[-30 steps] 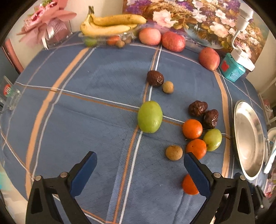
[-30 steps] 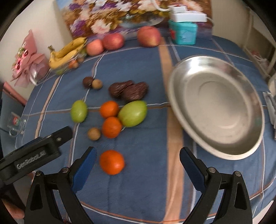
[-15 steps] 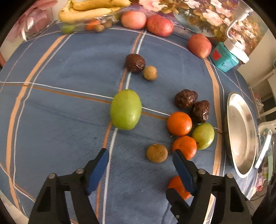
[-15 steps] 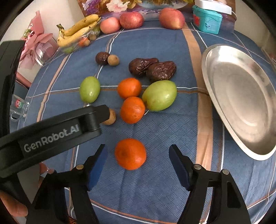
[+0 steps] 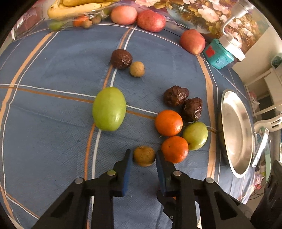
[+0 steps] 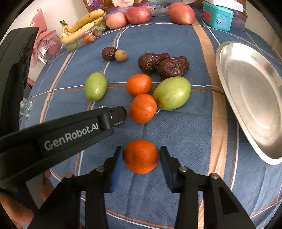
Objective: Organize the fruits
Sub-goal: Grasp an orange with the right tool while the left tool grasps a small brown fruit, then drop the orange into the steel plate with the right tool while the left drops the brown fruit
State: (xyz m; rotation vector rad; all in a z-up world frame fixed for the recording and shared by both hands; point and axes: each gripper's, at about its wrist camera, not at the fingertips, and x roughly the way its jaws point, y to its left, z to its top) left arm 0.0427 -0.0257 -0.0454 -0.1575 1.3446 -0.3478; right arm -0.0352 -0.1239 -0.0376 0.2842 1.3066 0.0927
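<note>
On the blue checked cloth lies a small brown round fruit [image 5: 144, 155], and my left gripper [image 5: 143, 152] points down over it. Its jaws are closing, and the blue pads [image 5: 128, 163] sit against the fruit's two sides. My right gripper [image 6: 141, 149] is closing on a lone orange [image 6: 141, 156] near the front edge, with the pads at its sides. In the right wrist view the left gripper's black finger [image 6: 112, 116] covers most of the brown fruit. Beyond lie two more oranges [image 5: 168, 122], two green fruits [image 5: 109, 109] and wrinkled dark dates [image 5: 175, 96].
An empty steel plate [image 6: 250, 98] rests at the right of the table. Along the far edge are bananas [image 6: 82, 22], three red apples [image 6: 138, 15] and a teal box [image 6: 217, 15]. A dark fruit [image 5: 121, 59] and a small tan one [image 5: 137, 69] lie mid-table.
Both grippers have come down toward the cloth. Their jaws went from wide open to closed in, the left round the small brown fruit and the right round the lone orange.
</note>
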